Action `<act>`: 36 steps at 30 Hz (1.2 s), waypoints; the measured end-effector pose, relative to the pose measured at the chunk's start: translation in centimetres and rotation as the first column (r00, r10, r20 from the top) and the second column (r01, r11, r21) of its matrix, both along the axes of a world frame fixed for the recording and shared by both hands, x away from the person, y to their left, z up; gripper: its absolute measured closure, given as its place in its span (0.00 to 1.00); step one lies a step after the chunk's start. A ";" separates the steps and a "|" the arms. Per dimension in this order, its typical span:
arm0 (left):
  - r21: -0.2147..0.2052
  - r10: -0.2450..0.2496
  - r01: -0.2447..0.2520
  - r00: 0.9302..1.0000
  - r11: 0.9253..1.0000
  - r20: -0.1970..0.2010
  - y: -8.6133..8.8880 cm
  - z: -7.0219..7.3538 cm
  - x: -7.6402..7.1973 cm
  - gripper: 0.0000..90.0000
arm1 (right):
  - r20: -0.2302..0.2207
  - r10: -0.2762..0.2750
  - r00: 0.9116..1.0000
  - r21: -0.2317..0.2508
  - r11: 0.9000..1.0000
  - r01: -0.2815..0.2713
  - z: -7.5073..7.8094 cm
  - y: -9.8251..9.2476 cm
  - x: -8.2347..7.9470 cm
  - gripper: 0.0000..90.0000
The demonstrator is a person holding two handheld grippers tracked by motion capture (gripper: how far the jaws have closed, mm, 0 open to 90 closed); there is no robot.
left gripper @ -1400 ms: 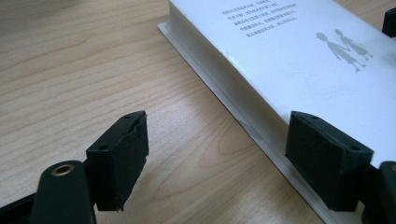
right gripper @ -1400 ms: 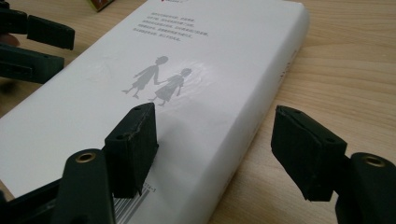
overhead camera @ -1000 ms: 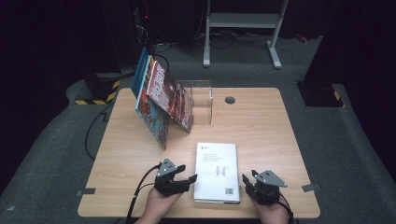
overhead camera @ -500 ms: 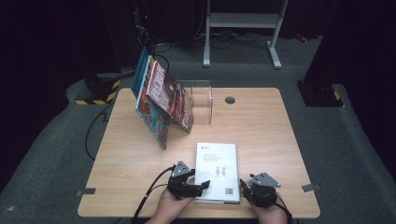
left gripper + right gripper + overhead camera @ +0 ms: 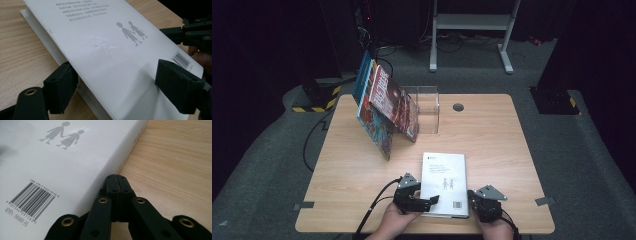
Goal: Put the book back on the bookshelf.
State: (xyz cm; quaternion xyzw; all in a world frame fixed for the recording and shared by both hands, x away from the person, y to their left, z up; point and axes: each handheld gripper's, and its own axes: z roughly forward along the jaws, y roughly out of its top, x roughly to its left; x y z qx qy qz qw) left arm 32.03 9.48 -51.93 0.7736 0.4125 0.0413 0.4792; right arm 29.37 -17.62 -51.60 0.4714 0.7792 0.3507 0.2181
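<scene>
Wooden table [image 5: 492,130] in a dark room. The white book [image 5: 444,183] lies flat at its near edge, long axis running away from the person. Left gripper [image 5: 424,202], jaws just opening, straddles the book's left edge, one above, one below, unclamped. Right gripper [image 5: 117,185], jaws together, rests against its right edge.

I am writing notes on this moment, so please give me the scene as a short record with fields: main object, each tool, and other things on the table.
main object: white book, flat on the table, barcode side up
left tool: jaws just opened wider, one above and one below the book's near corner
right tool: shut, holds nothing, tips against the book's spine edge
other things: leaning colourful books; clear stand
</scene>
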 end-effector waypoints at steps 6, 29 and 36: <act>0.005 0.024 -0.024 1.000 1.000 0.012 0.3 0.0 0.8 0.23 | 0.008 0.007 1.000 0.001 1.000 -0.007 0.3 0.7 0.7 1.00; 0.007 0.046 -0.047 0.999 0.999 0.028 1.7 0.2 1.4 0.29 | 0.029 0.003 1.000 0.095 0.995 -0.006 1.7 -0.2 3.6 0.60; 0.018 0.030 -0.031 0.998 0.999 0.049 1.4 0.1 3.3 0.24 | 0.019 0.019 1.000 0.125 0.992 -0.021 1.2 -0.7 2.7 0.57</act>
